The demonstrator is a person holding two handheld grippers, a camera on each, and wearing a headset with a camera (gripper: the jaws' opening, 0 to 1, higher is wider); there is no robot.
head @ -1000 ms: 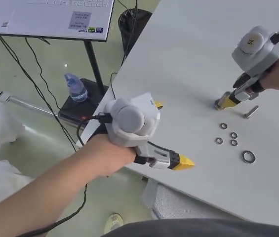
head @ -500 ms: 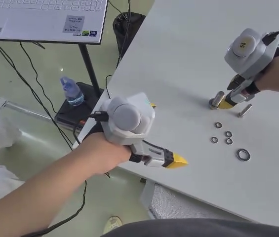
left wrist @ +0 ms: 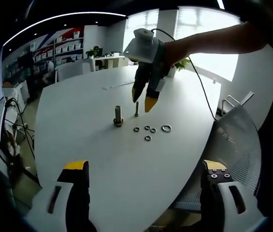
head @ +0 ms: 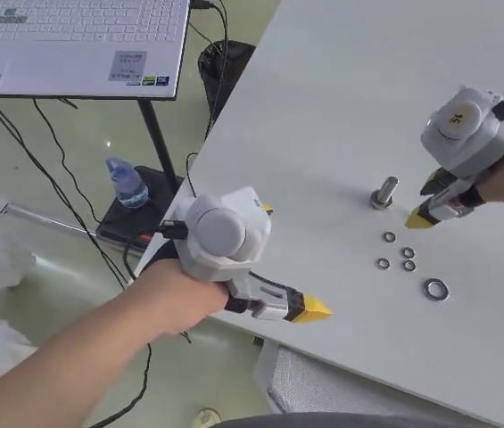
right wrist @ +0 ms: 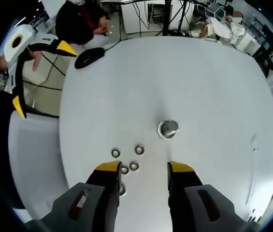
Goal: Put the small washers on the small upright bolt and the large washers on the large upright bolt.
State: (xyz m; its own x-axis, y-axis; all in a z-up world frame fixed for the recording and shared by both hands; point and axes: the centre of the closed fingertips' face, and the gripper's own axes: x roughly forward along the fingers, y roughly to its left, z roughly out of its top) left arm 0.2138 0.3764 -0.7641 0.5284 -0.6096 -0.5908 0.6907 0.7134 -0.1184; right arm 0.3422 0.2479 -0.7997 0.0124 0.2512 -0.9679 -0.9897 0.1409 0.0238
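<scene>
Jaws on the right gripper [right wrist: 145,168] stand moderately apart and empty above four small silver washers [right wrist: 139,149] and one large silver ring washer [head: 436,289] lying on the white table [head: 323,107] near the large upright steel bolt [right wrist: 168,128]; the left gripper [left wrist: 144,165] gapes wide, empty.

White table [head: 323,107], taken as landmark. In the head view, a laptop [head: 73,45] on a black post and a water bottle [head: 125,181] stand to its left over a glossy pale-green floor [head: 55,143], with a grey mesh chair [head: 323,385] at its near edge. Beyond its far end, in the left gripper view, lie bright windows [left wrist: 208,43] and stocked shelving [left wrist: 54,43].
</scene>
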